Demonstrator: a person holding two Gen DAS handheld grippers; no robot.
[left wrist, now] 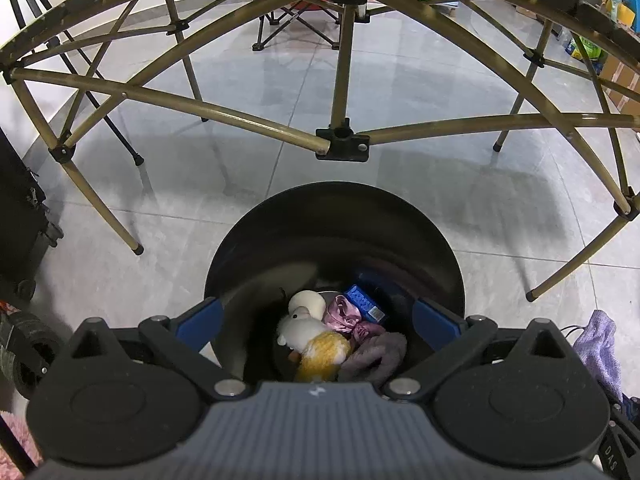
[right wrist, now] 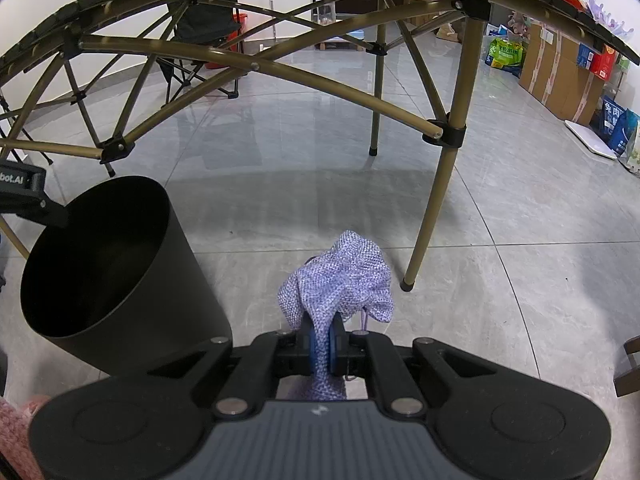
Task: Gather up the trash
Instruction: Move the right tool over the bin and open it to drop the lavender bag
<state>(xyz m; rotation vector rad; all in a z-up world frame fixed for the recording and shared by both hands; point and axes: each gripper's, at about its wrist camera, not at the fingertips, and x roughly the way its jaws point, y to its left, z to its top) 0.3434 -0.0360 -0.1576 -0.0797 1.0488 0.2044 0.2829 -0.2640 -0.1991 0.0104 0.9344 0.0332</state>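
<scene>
A black round bin (left wrist: 336, 216) stands on the grey tile floor. Inside it lie a white and yellow plush duck (left wrist: 310, 334), a pink cloth (left wrist: 344, 314), a blue packet (left wrist: 366, 302) and a grey cloth (left wrist: 376, 354). My left gripper (left wrist: 318, 320) is open and empty right above the bin's mouth. My right gripper (right wrist: 325, 338) is shut on a purple mesh pouch (right wrist: 340, 276) and holds it above the floor, to the right of the bin (right wrist: 120, 264). The pouch also shows at the right edge of the left wrist view (left wrist: 598, 344).
A folding table's brass-coloured frame (left wrist: 344, 136) arches over the scene, with a leg (right wrist: 434, 204) just right of the pouch. Cardboard boxes and bags (right wrist: 560, 68) line the right wall. A folding chair (left wrist: 298, 20) stands behind. Black gear (left wrist: 20, 216) sits at left.
</scene>
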